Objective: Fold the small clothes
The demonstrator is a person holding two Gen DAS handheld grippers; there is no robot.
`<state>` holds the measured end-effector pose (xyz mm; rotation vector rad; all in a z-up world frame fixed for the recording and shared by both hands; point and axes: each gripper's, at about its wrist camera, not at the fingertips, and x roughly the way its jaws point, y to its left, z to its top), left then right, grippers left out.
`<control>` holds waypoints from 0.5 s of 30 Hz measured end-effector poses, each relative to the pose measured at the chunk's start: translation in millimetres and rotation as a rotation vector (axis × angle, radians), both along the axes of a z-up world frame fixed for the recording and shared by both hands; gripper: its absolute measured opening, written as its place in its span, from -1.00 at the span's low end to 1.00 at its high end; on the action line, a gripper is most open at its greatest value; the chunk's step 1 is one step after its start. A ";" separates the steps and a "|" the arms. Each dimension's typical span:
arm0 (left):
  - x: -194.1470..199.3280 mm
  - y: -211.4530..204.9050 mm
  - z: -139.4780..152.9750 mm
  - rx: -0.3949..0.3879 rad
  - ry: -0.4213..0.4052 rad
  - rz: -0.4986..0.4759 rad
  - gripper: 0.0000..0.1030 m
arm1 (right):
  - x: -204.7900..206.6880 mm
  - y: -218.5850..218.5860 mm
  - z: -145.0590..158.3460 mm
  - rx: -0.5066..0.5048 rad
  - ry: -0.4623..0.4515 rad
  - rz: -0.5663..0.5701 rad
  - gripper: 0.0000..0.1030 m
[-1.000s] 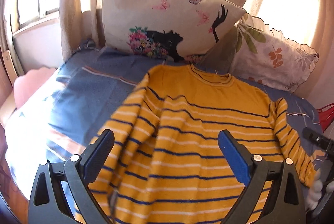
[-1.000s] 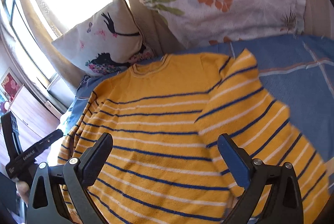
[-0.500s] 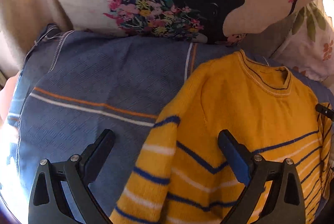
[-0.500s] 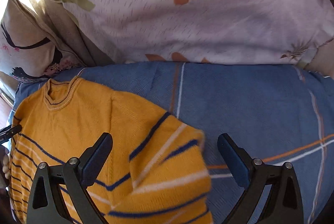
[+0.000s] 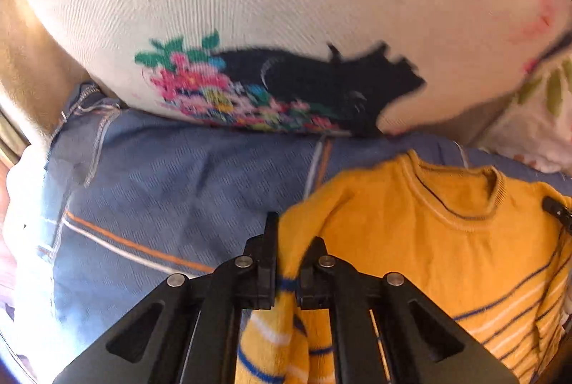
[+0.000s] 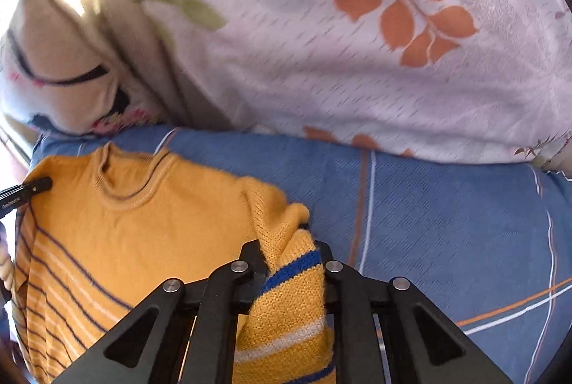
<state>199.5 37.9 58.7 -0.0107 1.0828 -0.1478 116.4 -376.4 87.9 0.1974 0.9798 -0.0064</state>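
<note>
Blue striped bedcover (image 5: 171, 191) fills the left wrist view, silhouette-print pillow (image 5: 286, 26) beyond the tongs. Left tongs (image 5: 287, 262) are clamped on the yellow striped sweater (image 5: 447, 248) at its shoulder; the body lies to their right. Right wrist view: leaf-print pillow (image 6: 357, 44) ahead, right tongs (image 6: 289, 259) pinched narrow on the sweater's other shoulder fold, collar to their left on the bedcover.
</note>
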 end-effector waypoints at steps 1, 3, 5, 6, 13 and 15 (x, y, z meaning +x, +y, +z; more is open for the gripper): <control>6.6 -7.0 2.3 0.013 0.005 0.012 -0.91 | 4.9 -3.3 -2.8 -0.012 0.005 -0.004 -0.76; 15.9 -12.6 -0.2 0.032 0.029 0.041 -0.91 | 15.2 1.3 -11.1 -0.051 0.024 -0.016 -0.76; 16.3 -14.9 -7.5 0.044 0.072 0.056 -0.90 | 23.3 2.2 -21.4 -0.067 0.058 -0.031 -0.73; 24.0 -16.8 -7.2 0.052 0.083 0.059 -0.88 | 23.7 1.2 -22.7 -0.078 0.058 -0.041 -0.59; -38.0 -24.6 64.6 0.099 -0.064 0.080 -0.68 | -35.5 -19.2 35.1 -0.094 -0.109 -0.115 -0.13; -65.5 -25.4 81.6 0.099 -0.115 0.093 -0.68 | -68.7 -25.6 56.5 -0.079 -0.177 -0.129 0.28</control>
